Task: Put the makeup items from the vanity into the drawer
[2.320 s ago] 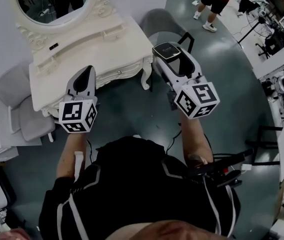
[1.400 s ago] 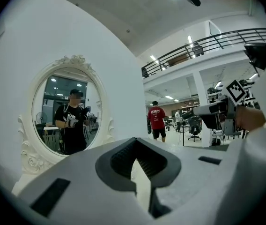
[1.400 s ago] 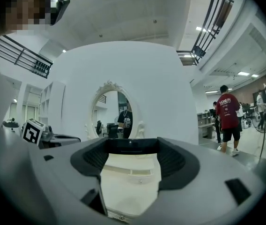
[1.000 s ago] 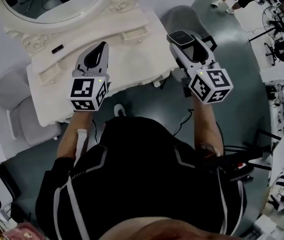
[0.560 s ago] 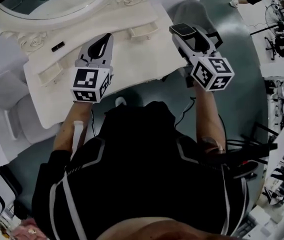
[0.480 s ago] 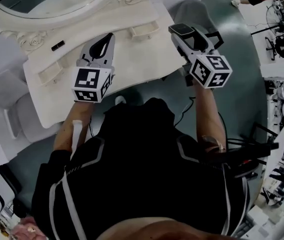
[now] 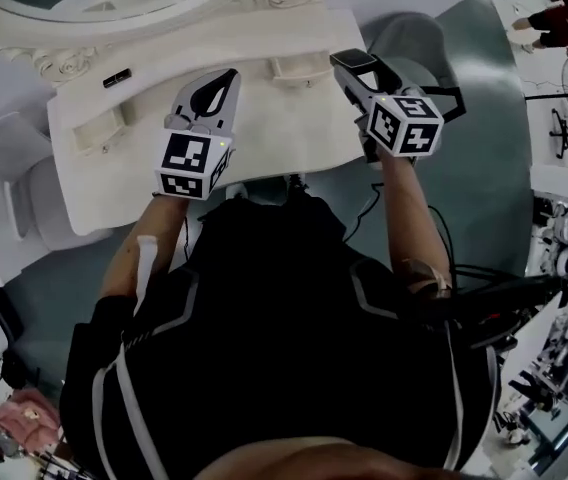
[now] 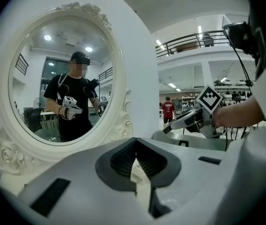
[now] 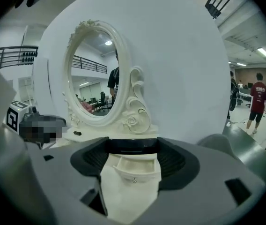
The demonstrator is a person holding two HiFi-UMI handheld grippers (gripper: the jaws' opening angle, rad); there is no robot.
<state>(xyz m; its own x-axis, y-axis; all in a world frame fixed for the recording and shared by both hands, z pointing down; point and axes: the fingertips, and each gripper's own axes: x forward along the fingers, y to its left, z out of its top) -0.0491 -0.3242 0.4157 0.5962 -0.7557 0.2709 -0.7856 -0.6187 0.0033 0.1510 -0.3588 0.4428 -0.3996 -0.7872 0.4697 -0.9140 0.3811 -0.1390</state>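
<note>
Black flat case (image 9: 132,145) clamped in right hand-held gripper (image 9: 133,149), near small vanity drawer (image 9: 134,170); left hand-held gripper (image 8: 136,156) closed, empty.

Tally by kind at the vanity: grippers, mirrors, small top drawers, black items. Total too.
grippers: 2, left gripper, right gripper
mirror: 1
small drawers: 2
black items: 2, small one on the ledge, black case in right gripper
total: 7
</note>
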